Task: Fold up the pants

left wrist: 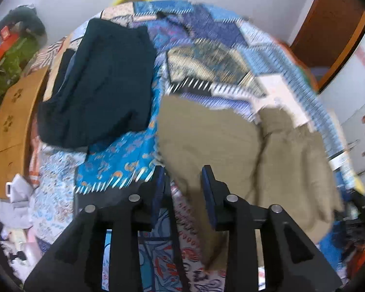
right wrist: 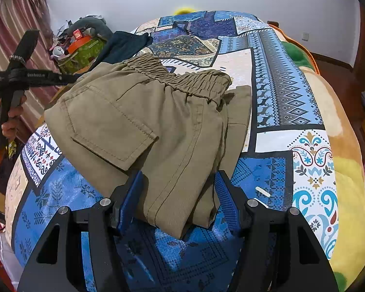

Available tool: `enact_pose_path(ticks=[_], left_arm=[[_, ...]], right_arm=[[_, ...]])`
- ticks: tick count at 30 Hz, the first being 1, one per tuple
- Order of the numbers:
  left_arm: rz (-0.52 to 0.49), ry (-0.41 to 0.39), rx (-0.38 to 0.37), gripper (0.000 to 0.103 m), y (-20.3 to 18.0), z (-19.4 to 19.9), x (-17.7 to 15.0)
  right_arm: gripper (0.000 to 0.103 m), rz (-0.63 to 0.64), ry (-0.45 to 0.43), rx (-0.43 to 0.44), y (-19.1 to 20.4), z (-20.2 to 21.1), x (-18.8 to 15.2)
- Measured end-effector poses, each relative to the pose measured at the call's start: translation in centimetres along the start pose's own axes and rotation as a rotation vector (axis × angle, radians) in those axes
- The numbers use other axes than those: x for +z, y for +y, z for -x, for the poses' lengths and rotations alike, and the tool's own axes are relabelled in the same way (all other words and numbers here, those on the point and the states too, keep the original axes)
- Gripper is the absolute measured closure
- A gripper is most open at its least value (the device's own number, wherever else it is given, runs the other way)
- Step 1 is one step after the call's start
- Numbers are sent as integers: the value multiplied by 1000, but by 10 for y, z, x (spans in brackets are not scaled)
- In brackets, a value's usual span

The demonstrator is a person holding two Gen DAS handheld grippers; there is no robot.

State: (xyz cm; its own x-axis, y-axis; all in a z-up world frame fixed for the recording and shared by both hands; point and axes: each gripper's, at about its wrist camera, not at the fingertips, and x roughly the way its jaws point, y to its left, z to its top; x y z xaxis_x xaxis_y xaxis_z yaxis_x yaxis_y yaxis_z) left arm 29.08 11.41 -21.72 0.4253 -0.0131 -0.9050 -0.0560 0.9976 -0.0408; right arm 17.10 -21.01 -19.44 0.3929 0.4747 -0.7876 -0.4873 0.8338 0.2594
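Observation:
Folded khaki pants [right wrist: 158, 131] lie on the patterned bedspread [right wrist: 292, 102], elastic waistband at the far end and a back pocket on top. My right gripper [right wrist: 178, 185] is open, its blue pads either side of the near folded edge, not pinching it. In the left wrist view, which is blurred, the khaki pants [left wrist: 231, 141] lie ahead and to the right. My left gripper [left wrist: 183, 170] is open at their near left edge, holding nothing. The left gripper also shows in the right wrist view [right wrist: 14, 77], raised at the bed's left side.
Folded dark navy pants [left wrist: 97, 85] lie on the bed's far left, also seen in the right wrist view [right wrist: 124, 43]. A wooden board [left wrist: 12, 116] and a green box with clutter [right wrist: 81, 51] stand beside the bed. A wooden door [left wrist: 328, 29] is at right.

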Motion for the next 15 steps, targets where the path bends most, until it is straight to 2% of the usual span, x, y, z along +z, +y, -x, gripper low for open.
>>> enact_pose_path(ticks=[1, 4, 7, 10, 11, 15], left_arm=[[0, 14, 7, 66, 2, -5, -4], [41, 14, -38, 64, 16, -9, -15], [50, -4, 14, 60, 23, 3, -20], [48, 9, 87, 60, 27, 9, -25], [48, 11, 88, 60, 29, 11, -26], [84, -14, 0, 59, 35, 30, -29]], right_arm=[[46, 0, 0, -2, 1, 0, 0], [46, -2, -5, -7, 1, 1, 0], [46, -5, -4, -7, 1, 1, -1], [45, -4, -1, -11, 1, 2, 0], [44, -4, 0, -15, 1, 3, 0], [42, -42, 24, -4, -3, 7, 6]])
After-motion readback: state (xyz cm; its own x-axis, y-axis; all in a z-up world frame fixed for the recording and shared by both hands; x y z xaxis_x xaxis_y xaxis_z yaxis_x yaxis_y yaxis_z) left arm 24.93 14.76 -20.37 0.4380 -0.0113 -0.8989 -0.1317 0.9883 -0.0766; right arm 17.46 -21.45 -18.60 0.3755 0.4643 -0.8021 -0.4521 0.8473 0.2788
